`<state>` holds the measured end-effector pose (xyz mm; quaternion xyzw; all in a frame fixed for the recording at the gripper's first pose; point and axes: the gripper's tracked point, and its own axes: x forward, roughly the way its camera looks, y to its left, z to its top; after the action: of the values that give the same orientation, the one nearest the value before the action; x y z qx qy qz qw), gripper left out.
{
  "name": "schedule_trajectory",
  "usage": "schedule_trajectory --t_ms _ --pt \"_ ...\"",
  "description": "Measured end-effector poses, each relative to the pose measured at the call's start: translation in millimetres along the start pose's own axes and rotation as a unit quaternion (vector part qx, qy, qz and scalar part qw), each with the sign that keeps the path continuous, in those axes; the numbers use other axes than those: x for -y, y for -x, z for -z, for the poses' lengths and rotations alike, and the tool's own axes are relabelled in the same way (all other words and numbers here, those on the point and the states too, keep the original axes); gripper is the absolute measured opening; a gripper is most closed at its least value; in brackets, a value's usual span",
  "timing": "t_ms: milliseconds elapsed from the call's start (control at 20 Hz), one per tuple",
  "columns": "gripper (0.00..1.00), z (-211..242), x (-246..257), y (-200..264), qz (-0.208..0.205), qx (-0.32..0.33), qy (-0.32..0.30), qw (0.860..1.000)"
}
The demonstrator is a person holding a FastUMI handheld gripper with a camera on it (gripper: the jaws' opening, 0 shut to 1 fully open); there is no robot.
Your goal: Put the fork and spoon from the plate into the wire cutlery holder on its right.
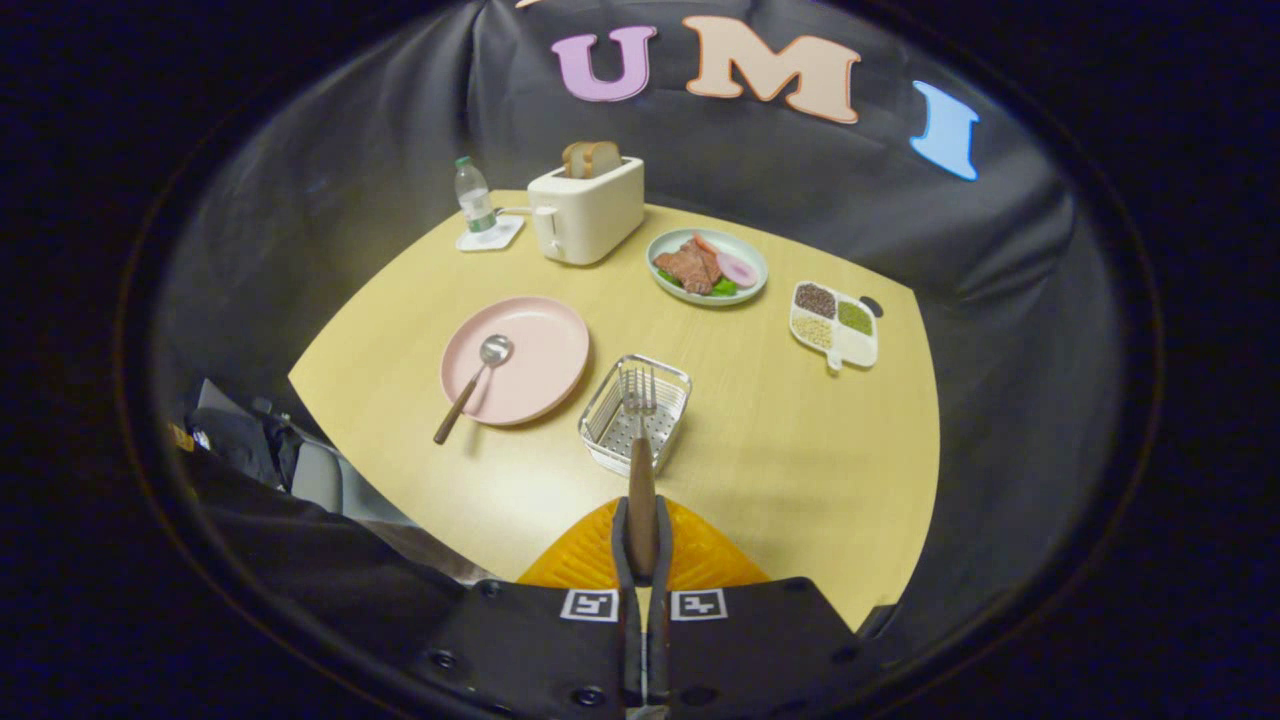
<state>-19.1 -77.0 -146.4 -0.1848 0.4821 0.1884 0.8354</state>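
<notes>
Pinching wooden-handled fork [640,440], gripper [641,535] above wire cutlery holder [636,412].

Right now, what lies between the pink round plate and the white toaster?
In the gripper view, only bare wooden table separates pink plate from toaster. The gripper grips the fork.

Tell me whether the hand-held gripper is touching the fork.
Touching. In the gripper view, both fingers of the hand-held gripper press on the fork handle, its tines over the wire cutlery holder.
</notes>
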Motion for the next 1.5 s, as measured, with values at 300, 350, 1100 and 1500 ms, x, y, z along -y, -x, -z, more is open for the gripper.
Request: schedule_trajectory --t_ms 300,350,1100,1500 --pt "0.05 11.0 -8.1 -31.8 -0.019 -0.081 -0.012 0.996" --pt "0.05 9.8 -7.6 -36.6 -0.019 -0.088 -0.012 0.996" --pt "0.51 -11.4 -12.4 -47.9 -0.028 -0.065 -0.014 0.997" --pt "0.97 -25.0 -22.0 -31.1 -0.004 0.011 0.032 0.999"
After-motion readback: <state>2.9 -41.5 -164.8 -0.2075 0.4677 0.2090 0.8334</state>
